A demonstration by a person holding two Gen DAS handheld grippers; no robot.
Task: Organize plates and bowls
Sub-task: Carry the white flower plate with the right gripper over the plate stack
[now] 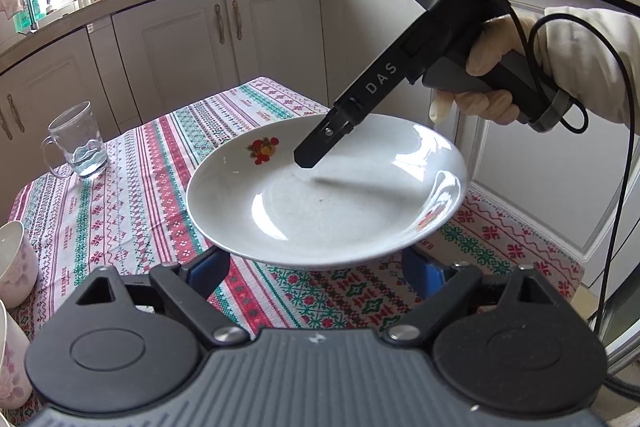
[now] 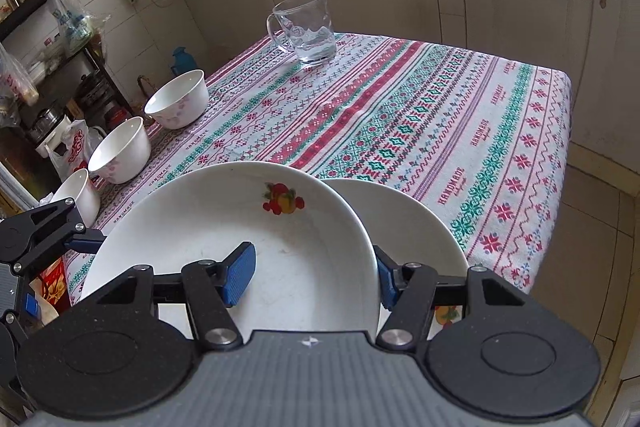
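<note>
Jaws of the right gripper (image 2: 314,277) stand spread astride the plate's (image 2: 240,227) near rim, one pad inside the well, one outside, neither clearly touching. Left gripper (image 1: 316,267), also spread, sits just under the same plate, seemingly lifted clear of the surface (image 2: 440,99). A second plate (image 2: 404,223) lies just right, partly beneath. Count: two plates, three bowls (image 2: 178,99), one glass mug (image 2: 306,27).
</note>
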